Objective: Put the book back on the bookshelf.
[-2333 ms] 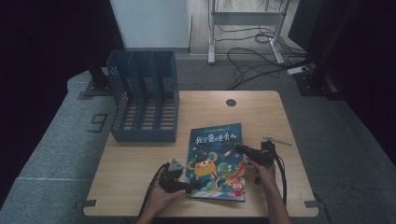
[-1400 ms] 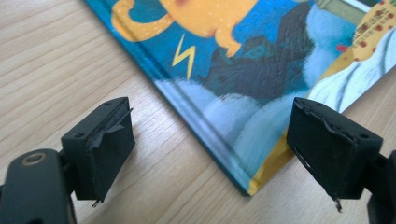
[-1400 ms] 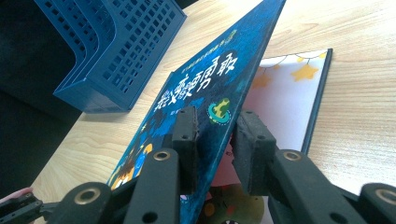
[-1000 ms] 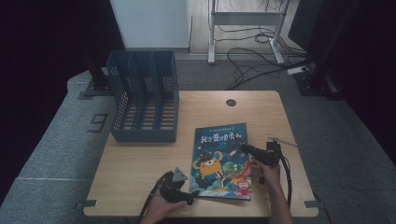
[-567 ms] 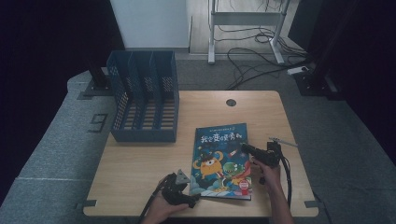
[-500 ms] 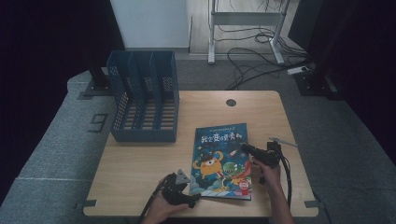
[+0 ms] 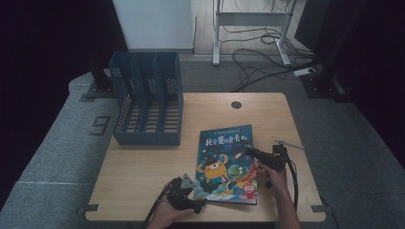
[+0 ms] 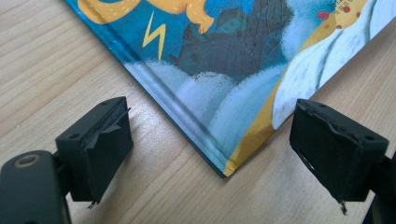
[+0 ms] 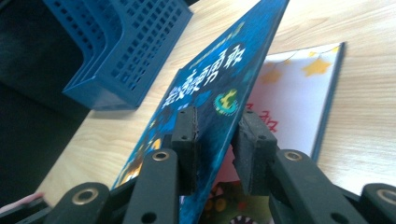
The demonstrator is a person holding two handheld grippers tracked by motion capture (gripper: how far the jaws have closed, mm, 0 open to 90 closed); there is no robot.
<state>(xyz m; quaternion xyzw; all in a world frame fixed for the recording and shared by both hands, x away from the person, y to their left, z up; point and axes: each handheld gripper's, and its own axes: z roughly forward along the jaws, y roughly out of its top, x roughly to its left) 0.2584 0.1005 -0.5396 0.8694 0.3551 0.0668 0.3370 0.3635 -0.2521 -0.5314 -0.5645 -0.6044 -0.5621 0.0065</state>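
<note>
While the left claw gapes, the right claw pinches the book cover.

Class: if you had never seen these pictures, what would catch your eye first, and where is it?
First, the bright blue hardcover picture book with an orange cartoon creature, lying on the pale wooden table near its front edge. The right hand-held gripper pinches its front cover, lifted off the pages. Behind, at the left, stands a dark blue perforated plastic file rack.

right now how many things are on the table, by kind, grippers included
picture book: 1
blue file rack: 1
grippers: 2, left gripper and right gripper
total: 4
</note>
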